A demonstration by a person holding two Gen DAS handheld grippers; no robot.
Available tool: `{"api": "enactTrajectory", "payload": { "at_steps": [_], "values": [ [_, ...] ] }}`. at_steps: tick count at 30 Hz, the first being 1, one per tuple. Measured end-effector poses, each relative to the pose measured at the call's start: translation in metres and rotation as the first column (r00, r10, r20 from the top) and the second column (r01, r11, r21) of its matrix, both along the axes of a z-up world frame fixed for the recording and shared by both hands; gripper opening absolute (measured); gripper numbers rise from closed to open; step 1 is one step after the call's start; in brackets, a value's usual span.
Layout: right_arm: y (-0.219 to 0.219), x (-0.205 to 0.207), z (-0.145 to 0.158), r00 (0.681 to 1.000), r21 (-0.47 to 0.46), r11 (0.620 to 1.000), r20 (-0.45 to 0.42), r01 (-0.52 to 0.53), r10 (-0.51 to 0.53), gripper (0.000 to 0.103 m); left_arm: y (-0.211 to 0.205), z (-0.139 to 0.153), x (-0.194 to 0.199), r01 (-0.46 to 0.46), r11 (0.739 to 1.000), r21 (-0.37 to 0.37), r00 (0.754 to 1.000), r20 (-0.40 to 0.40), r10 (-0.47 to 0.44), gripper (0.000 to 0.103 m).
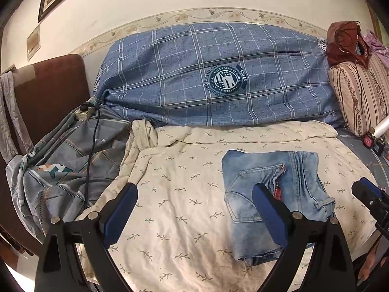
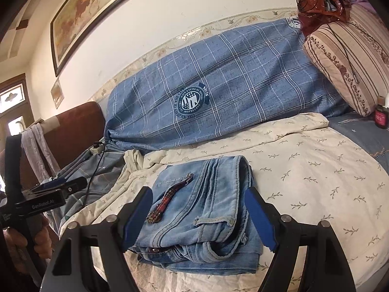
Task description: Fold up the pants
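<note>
Light blue jeans (image 1: 272, 194) lie folded into a compact stack on the cream leaf-print sheet (image 1: 182, 170). In the right wrist view the jeans (image 2: 206, 209) sit straight ahead with a red-plaid pocket lining showing. My left gripper (image 1: 194, 209) is open and empty, held above the sheet to the left of the jeans; its right finger overlaps the stack in view. My right gripper (image 2: 198, 216) is open and empty, jaws spread to either side of the stack, just above it. The left gripper also shows at the left of the right wrist view (image 2: 58, 187).
A blue plaid bolster (image 1: 218, 73) lies along the wall behind the sheet. A grey patterned blanket (image 1: 68, 165) with a black cable and power strip (image 1: 83, 113) is at left. A striped floral pillow (image 1: 362, 97) and a small bottle (image 2: 381, 114) are at right.
</note>
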State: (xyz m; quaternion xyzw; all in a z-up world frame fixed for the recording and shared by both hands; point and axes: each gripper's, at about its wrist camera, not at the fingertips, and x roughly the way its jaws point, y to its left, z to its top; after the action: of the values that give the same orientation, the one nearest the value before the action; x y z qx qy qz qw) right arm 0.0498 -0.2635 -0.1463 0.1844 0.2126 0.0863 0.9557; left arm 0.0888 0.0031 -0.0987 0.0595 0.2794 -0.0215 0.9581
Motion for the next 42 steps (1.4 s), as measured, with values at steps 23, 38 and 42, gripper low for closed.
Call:
{"api": "enactTrajectory", "payload": {
  "at_steps": [23,38,42],
  "values": [
    [0.003,0.013,-0.011,0.997,-0.007,1.0,-0.076,-0.006,0.005,0.081,0.002,-0.047,0.02,0.02,1.0,-0.014,0.989,-0.147,-0.022,0.095],
    [-0.011,0.041,-0.042,0.968,0.049,0.999,-0.25,0.022,-0.009,0.081,0.006,-0.086,0.045,0.114,0.967,-0.226,0.943,-0.283,-0.177,0.095],
    [-0.02,0.049,-0.054,0.954,0.09,0.995,-0.301,0.037,-0.008,0.081,0.01,-0.089,0.054,0.134,0.945,-0.299,0.929,-0.294,-0.225,0.095]
  ]
}}
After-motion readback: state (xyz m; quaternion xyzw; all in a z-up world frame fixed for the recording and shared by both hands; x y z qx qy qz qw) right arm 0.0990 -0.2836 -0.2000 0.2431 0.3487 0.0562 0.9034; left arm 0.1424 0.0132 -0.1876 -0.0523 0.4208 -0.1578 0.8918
